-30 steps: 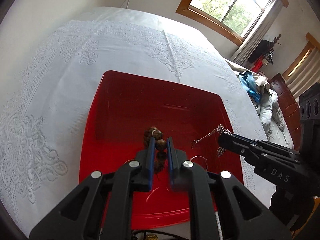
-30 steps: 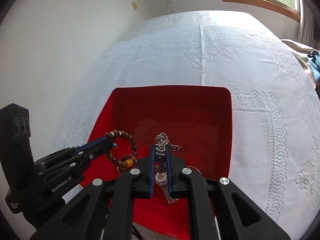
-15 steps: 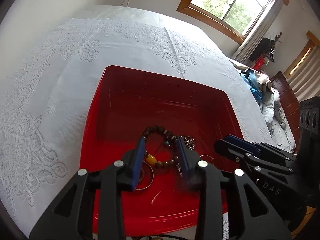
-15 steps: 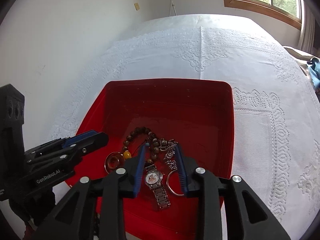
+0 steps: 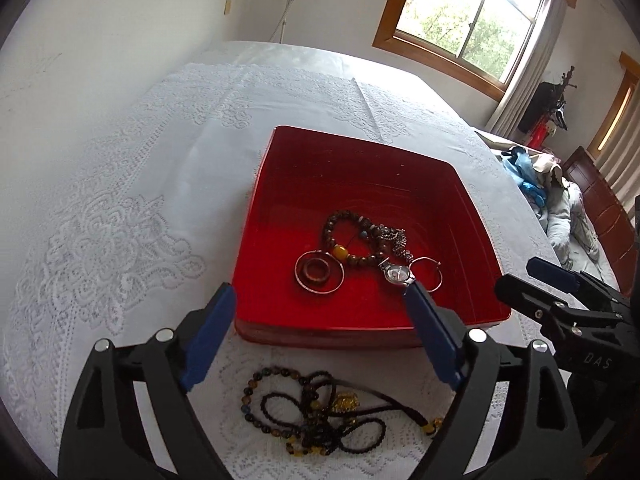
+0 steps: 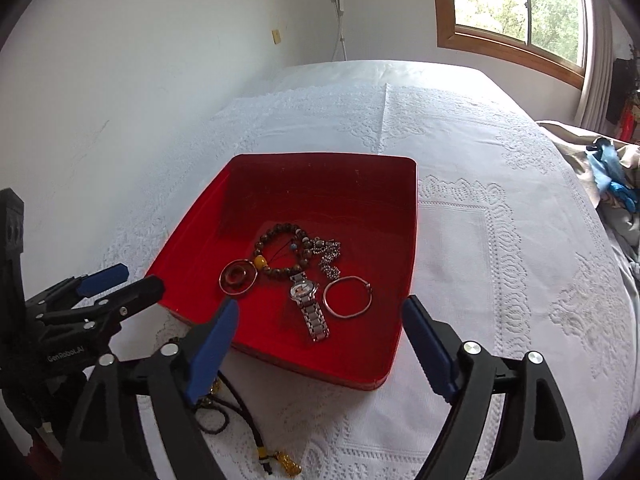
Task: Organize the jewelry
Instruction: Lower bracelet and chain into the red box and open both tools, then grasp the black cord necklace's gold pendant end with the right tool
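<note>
Jewelry, sorting into tray [image 5: 256,216]: one drop-off done by my judgement, next pick pending. Left gripper [image 5: 320,322]: jaws opening, nearly full spread, nothing between the pads. Right gripper [image 6: 320,326]: jaws opening likewise, empty. In tray, toward its near half: bead bracelet [image 5: 352,240], ring [image 5: 316,273] inside a bangle, watch [image 6: 308,304], chain [image 6: 330,258], second bangle [image 6: 347,296]. Outside tray, just before its near edge: tangled bead necklaces [image 5: 320,416]. Next move, as I judge: drop onto that tangle, close on one strand, carry it over the tray rim.
</note>
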